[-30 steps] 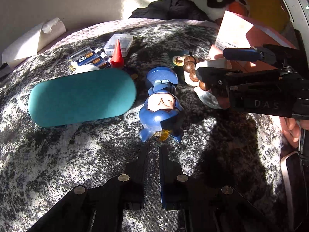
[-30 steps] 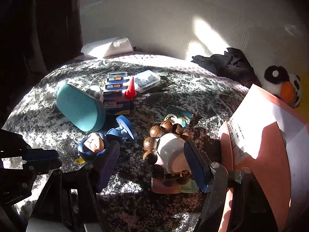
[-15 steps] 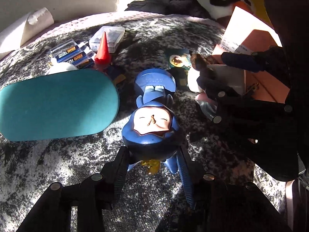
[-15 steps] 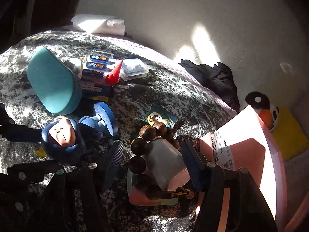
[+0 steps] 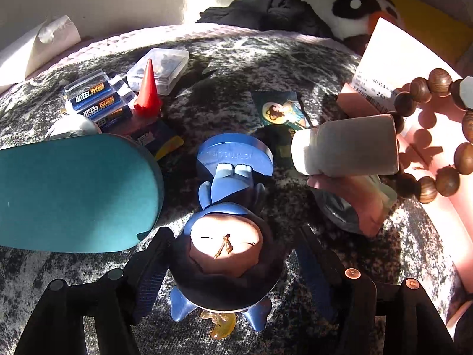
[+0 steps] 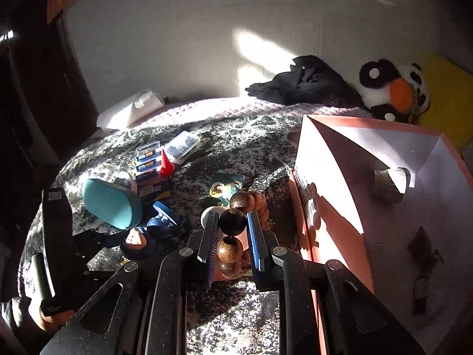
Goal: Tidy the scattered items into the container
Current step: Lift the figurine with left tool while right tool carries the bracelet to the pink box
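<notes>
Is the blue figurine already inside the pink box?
No: the blue figurine lies on the mottled blanket between the left gripper's opening jaws, apart from the pink box.

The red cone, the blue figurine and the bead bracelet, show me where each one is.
red cone [image 5: 147,88]: left wrist view, middle of its body.
blue figurine [image 5: 226,244]: left wrist view, on its face.
bead bracelet [image 6: 232,222]: right wrist view, dark bead between the right gripper's closing jaws.

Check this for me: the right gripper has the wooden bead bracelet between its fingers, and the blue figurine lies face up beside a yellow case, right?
Not quite: the case beside the blue figurine is teal, as the left wrist view shows. The right gripper does have the wooden bead bracelet between its closing fingers.
</notes>
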`<state>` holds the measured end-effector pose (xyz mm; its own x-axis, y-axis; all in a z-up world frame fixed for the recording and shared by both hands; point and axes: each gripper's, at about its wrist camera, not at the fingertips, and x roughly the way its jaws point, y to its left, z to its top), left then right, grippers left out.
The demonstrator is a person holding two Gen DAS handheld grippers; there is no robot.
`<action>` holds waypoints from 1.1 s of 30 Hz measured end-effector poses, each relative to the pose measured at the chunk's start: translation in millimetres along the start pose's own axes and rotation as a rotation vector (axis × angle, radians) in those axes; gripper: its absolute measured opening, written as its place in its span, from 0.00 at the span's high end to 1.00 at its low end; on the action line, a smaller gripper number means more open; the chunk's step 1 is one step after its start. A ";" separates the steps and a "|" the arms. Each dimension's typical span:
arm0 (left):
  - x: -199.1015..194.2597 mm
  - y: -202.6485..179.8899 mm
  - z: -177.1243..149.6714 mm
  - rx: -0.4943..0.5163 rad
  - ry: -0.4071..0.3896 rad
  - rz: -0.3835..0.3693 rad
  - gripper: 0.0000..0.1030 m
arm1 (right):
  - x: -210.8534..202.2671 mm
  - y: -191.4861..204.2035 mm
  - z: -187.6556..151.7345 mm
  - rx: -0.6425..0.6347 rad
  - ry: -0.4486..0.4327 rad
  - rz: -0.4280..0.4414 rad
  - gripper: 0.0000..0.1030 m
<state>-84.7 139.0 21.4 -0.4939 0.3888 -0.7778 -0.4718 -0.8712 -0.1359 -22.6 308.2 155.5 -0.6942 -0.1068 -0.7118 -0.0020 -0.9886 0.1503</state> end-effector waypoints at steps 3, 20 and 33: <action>5.8 -0.3 2.5 -0.012 -0.011 0.017 0.38 | -21.6 -9.1 -2.3 0.035 -0.019 0.044 0.81; -59.7 9.8 -24.4 -0.076 -0.037 0.082 0.45 | -80.8 11.0 -21.8 0.002 -0.043 0.111 0.81; -162.2 -19.5 -38.8 -0.079 -0.148 0.056 0.45 | -149.1 39.0 -45.8 -0.029 -0.109 0.156 0.81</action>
<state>33.0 81.3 126.4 -0.6229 0.3737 -0.6873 -0.3845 -0.9113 -0.1471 113.8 280.8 236.0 -0.7586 -0.2483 -0.6024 0.1316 -0.9639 0.2316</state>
